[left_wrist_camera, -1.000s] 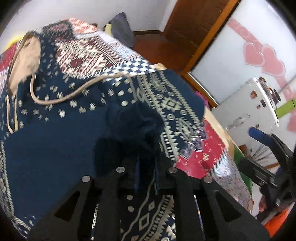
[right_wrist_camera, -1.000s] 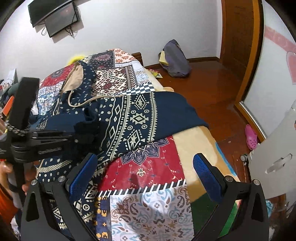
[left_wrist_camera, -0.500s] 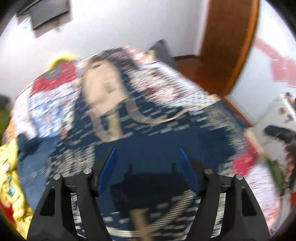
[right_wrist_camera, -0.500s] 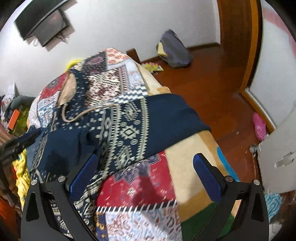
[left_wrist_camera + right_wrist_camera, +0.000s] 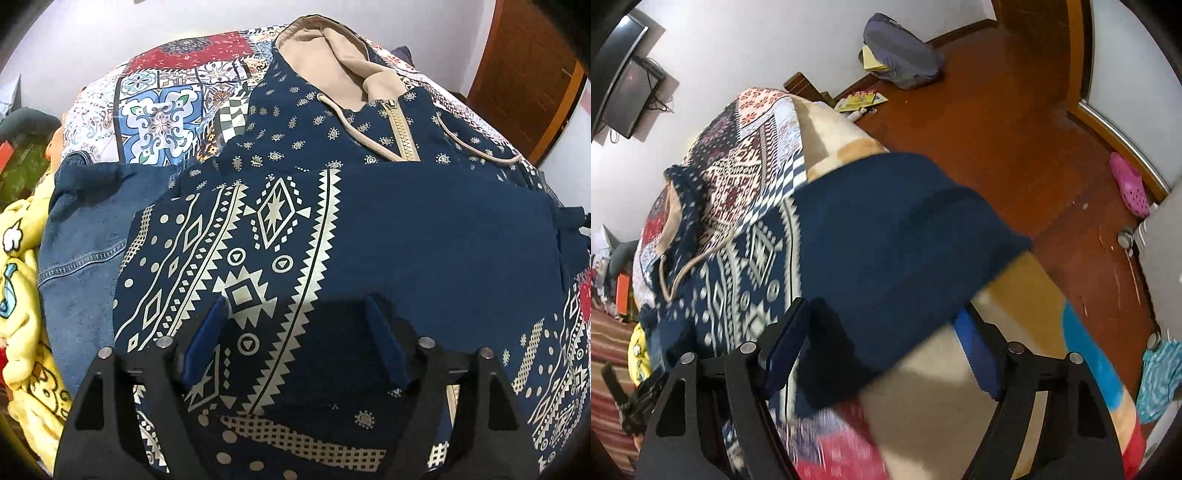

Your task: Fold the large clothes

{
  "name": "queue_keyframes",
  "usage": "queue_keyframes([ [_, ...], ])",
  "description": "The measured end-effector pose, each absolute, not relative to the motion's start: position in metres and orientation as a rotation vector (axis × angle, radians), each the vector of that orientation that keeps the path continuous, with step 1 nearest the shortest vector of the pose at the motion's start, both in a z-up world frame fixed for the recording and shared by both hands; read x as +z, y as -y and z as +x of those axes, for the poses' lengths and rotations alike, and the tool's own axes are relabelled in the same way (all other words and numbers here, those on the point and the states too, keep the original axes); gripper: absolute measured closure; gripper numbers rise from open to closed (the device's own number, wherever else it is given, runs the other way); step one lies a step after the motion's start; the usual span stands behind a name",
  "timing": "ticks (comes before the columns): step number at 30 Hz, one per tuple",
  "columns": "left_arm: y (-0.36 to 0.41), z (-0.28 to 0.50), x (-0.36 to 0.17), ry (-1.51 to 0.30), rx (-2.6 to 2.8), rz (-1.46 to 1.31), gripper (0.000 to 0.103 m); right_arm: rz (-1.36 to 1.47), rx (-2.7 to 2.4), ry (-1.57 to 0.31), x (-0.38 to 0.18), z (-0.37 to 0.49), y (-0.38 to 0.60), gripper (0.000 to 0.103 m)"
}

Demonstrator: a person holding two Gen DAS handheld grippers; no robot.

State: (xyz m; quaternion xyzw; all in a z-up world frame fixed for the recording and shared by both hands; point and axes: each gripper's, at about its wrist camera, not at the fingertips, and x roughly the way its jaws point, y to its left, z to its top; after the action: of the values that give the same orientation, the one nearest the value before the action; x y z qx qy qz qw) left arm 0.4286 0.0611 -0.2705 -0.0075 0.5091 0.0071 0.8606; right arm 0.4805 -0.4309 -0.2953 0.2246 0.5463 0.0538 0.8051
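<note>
A navy hoodie [image 5: 424, 236] with white geometric print, a beige-lined hood [image 5: 332, 55] and a beige zip lies on the bed, one sleeve folded across its chest. My left gripper [image 5: 295, 343] is open and empty just above the folded sleeve. In the right wrist view the hoodie's other plain navy sleeve [image 5: 897, 236] hangs toward the bed's right edge. My right gripper [image 5: 882, 347] is open and empty, low over that sleeve's end.
A patchwork bedspread [image 5: 166, 99] covers the bed. Blue jeans [image 5: 81, 243] and a yellow cartoon garment [image 5: 22, 295] lie at the left. The right wrist view has a wooden floor [image 5: 1015, 122], a grey bag [image 5: 901, 51], a pink shoe [image 5: 1130, 188] and a wall television [image 5: 628, 92].
My left gripper has let go of the sleeve, opened and pulled back over the hoodie's chest. My right gripper has moved down and closer to the sleeve at the bed's right edge.
</note>
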Motion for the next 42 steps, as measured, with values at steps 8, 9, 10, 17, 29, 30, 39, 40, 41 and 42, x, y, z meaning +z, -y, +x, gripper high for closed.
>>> queue_keyframes([
  [8,-0.062,0.429,-0.275,-1.046,0.023,-0.041,0.016,0.558,0.069,-1.130,-0.298,0.500,0.442,0.084],
  [9,-0.062,0.429,-0.274,-1.047,0.026,-0.036,0.016,0.567,0.079,-1.120,-0.295,0.497,0.444,0.089],
  [10,-0.062,0.429,-0.274,-1.049,0.028,-0.032,0.016,0.574,0.087,-1.114,-0.293,0.498,0.444,0.094],
  [17,-0.056,0.416,-0.261,-1.057,0.035,-0.017,0.016,0.424,0.082,-0.995,-0.230,0.474,0.428,0.096],
  [29,-0.056,0.355,-0.200,-0.907,-0.010,0.062,0.016,0.169,0.275,-0.774,-0.126,0.408,0.316,0.096],
  [30,-0.056,0.350,-0.197,-0.896,-0.012,0.076,0.016,0.160,0.301,-0.782,-0.126,0.407,0.304,0.096],
  [39,-0.061,0.328,-0.202,-0.905,-0.033,0.066,0.016,0.127,0.421,-1.022,-0.204,0.430,0.208,0.096],
  [40,-0.064,0.327,-0.205,-0.914,-0.031,0.057,0.016,0.128,0.423,-1.050,-0.213,0.430,0.203,0.096],
  [41,-0.066,0.327,-0.208,-0.925,-0.027,0.045,0.016,0.130,0.419,-1.087,-0.225,0.431,0.199,0.095],
  [42,-0.069,0.327,-0.211,-0.933,-0.023,0.034,0.016,0.139,0.419,-1.115,-0.234,0.429,0.197,0.093],
])
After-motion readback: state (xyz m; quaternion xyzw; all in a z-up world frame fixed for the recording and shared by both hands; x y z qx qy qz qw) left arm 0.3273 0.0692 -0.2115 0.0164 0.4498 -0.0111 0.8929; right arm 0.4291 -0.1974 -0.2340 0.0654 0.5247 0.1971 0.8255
